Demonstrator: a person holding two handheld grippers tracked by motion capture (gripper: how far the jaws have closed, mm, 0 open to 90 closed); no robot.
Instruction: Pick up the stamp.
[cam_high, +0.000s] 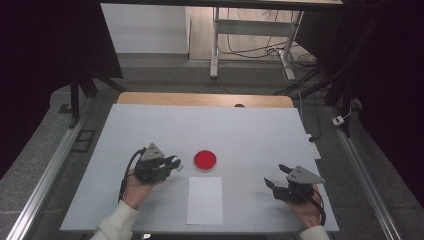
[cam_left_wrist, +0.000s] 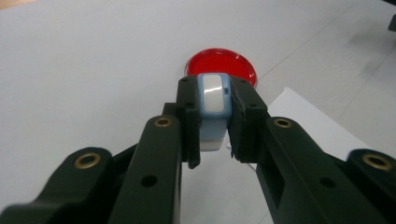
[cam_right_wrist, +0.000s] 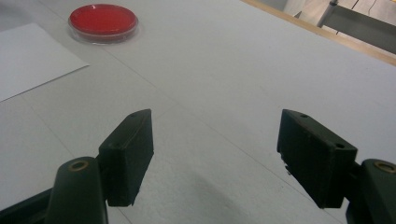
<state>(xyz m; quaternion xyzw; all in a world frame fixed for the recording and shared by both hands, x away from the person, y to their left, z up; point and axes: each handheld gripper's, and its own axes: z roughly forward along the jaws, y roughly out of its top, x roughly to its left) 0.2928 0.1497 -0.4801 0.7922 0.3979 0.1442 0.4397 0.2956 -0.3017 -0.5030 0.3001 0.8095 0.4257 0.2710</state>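
Left gripper (cam_left_wrist: 214, 135) clamped on a small blue-and-white block (cam_left_wrist: 213, 105) at frame centre; right gripper (cam_right_wrist: 215, 158) jaws apart

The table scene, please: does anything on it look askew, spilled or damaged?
Nothing stands out. The red dish sits flat with nothing spilled, and the white paper sheet lies flat and square to the table. The left tool grips a small blue-and-white object; the right tool is open.
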